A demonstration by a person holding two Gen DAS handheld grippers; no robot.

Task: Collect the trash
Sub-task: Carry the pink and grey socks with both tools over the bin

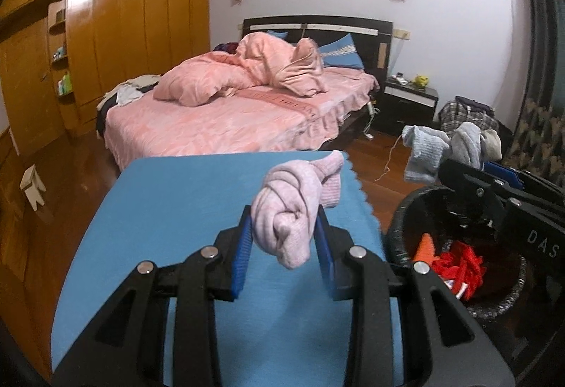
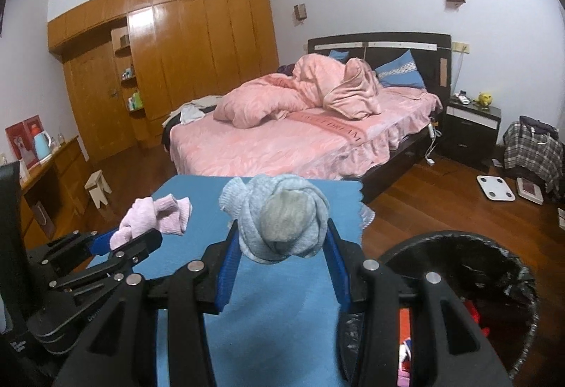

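Nearest to us, our left claw (image 1: 284, 242) pinches a knotted pink sock bundle (image 1: 295, 210) between its blue pads, holding it above the blue cloth (image 1: 176, 210) that covers the desk, toward the desk's right edge. Our right claw (image 2: 282, 249) likewise clamps a balled grey sock bundle (image 2: 279, 217), also held over the blue cloth, close to the desk's far right corner. From the right wrist view the left claw (image 2: 123, 240) sits to the left with its pink bundle (image 2: 152, 217).

Just beside the desk's right edge stands a black trash bin (image 1: 399, 228) lined with a dark bag, with red and orange scraps (image 1: 459, 263) inside.

Farther off, on the wooden floor (image 2: 423, 210), stands a bed (image 2: 282, 143) with a rumpled pink duvet, then a dark nightstand (image 2: 471, 129), and along the far wall a wooden wardrobe (image 2: 197, 51).
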